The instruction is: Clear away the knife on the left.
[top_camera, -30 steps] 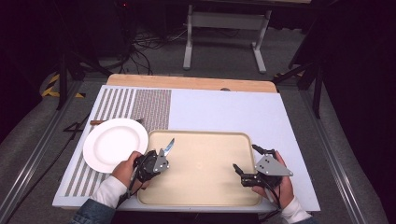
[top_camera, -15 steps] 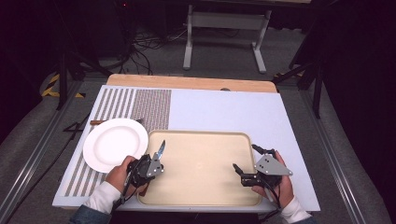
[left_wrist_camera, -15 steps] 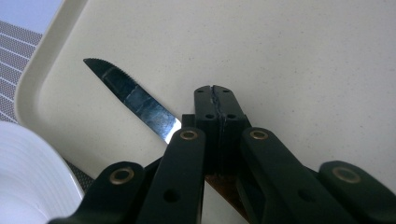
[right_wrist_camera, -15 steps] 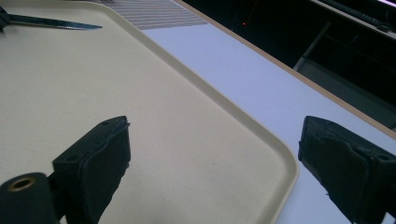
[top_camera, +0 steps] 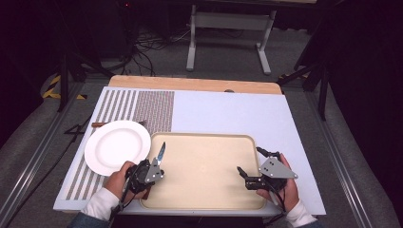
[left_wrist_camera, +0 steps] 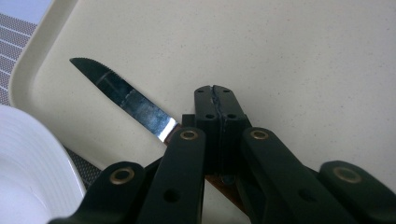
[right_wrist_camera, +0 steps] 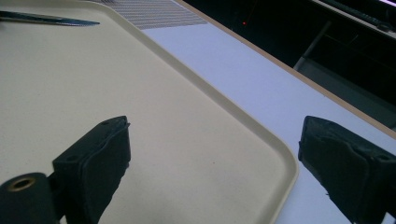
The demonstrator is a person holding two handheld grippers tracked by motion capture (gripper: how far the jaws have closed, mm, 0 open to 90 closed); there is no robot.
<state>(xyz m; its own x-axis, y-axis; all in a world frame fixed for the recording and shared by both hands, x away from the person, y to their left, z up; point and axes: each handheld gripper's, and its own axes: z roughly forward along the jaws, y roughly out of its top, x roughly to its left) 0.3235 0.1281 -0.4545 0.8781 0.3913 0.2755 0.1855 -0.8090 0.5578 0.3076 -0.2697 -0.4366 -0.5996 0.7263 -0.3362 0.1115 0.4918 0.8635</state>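
Left gripper: the left gripper (top_camera: 151,172) sat at the near left corner of the tray, jaws pressed together on the brown handle of the knife (left_wrist_camera: 125,97)
Knife: its serrated blade stuck out past the jaws and angled up and away over the tray's left rim, pointing toward the far side of the table; in the left gripper view the blade hung above the tray floor, just beside the plate
Right gripper: the right gripper (top_camera: 252,170) rested at the near right part of the tray with its jaws wide apart and nothing between them; one jaw stood over the tray floor, the other out past the rim over the table
Tray: the beige tray (top_camera: 204,138) lay bare apart from the two grippers over it
Plate: the white plate (top_camera: 116,145) lay just left of the tray on the striped mat, nothing on it
Done so far: the knife was gripped and lifted clear of any surface
Left to do: judging by the pose, the knife had yet to be set down, either on the tray or beside the plate; which one the pictures did not settle
Progress: roughly mid-carry, with placing and release to come
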